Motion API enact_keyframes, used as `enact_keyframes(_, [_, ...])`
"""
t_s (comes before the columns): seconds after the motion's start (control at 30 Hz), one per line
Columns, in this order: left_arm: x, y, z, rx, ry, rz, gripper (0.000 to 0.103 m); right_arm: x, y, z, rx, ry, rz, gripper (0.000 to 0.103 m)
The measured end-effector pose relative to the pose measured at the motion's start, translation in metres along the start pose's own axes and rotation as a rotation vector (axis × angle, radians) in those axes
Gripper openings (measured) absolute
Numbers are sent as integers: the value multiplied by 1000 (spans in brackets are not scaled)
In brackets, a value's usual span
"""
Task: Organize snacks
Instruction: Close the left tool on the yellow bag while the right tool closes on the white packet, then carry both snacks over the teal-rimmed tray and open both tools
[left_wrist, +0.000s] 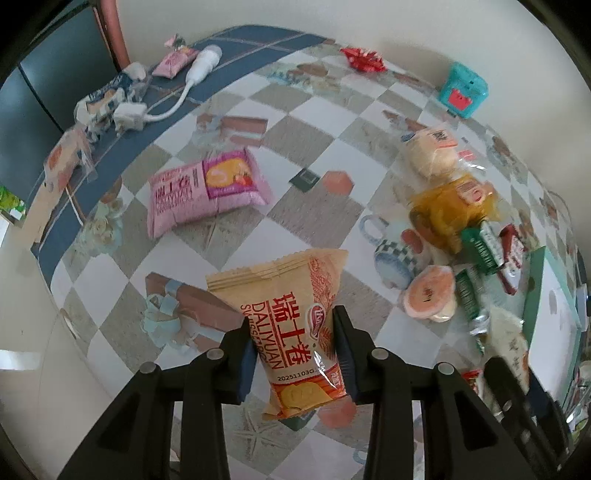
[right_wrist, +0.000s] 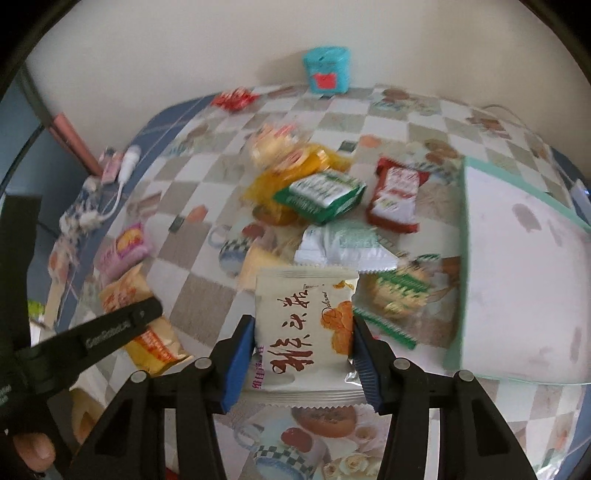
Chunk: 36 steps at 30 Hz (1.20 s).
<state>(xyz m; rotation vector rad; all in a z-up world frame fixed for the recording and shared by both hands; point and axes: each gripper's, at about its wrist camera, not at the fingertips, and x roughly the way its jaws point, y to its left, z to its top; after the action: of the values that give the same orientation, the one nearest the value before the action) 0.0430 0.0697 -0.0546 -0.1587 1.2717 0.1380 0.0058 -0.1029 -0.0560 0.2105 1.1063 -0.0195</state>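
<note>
Meanwhile the left gripper (left_wrist: 295, 354) is clamped on an orange-and-tan foil Swiss-roll snack packet (left_wrist: 295, 332) above the checkered tablecloth (left_wrist: 314, 155), while the right gripper (right_wrist: 303, 354) pinches a cream-white pastry packet with brown lettering (right_wrist: 303, 332) beside the white, mint-rimmed box (right_wrist: 517, 280).

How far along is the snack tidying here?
Early, it seems. Done: only a pink packet lies set apart. In hand: the left gripper grips an orange Swiss-roll packet, and the right gripper a white packet. Left: a heap of green, red and yellow packets beside the white box.
</note>
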Motion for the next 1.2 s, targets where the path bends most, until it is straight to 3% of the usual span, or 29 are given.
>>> enact_keyframes(0.27, [-8, -39, 6, 79, -36, -6, 40, -7, -34, 17, 117, -43, -73, 54])
enact_keyframes(0.63, [-21, -160, 12, 290, -38, -112, 40, -13, -136, 40, 421, -49, -299, 54])
enact_keyframes(0.97, [-10, -266, 3, 445, -24, -220, 40, -11, -230, 30, 641, -37, -403, 55])
enact_keyframes(1.2, [0, -311, 2, 495, -41, -294, 40, -14, -282, 20, 760, -35, -446, 55])
